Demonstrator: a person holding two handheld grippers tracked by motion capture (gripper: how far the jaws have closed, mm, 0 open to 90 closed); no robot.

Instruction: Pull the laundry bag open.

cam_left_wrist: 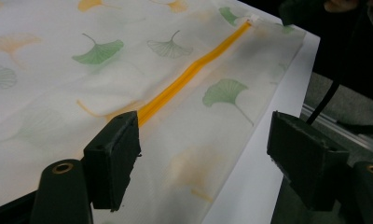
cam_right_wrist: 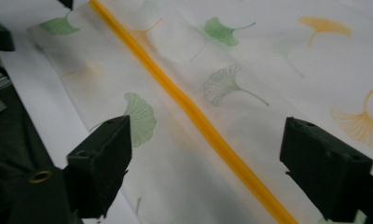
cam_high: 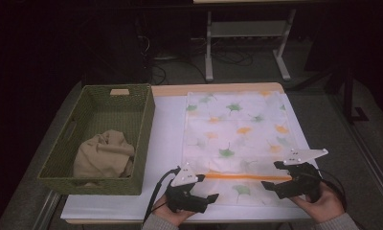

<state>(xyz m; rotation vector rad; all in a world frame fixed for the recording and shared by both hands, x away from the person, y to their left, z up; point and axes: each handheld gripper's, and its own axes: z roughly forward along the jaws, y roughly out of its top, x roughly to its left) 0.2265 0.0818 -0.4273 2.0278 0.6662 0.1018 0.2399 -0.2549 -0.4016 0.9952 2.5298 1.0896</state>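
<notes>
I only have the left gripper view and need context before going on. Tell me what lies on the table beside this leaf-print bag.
Observer: A green woven basket stands left of the bag, apart from it.
Operator: Say what is in it.
Observer: A crumpled beige cloth, lying at the near end.
Operator: Report the right gripper.
Observer: The right gripper is at the bag's near right corner with its jaws open; in its own view the orange zipper strip runs between them, unpinched.
Operator: Report my own gripper from above.
Observer: The left gripper sits at the bag's near left corner, jaws open.
</notes>
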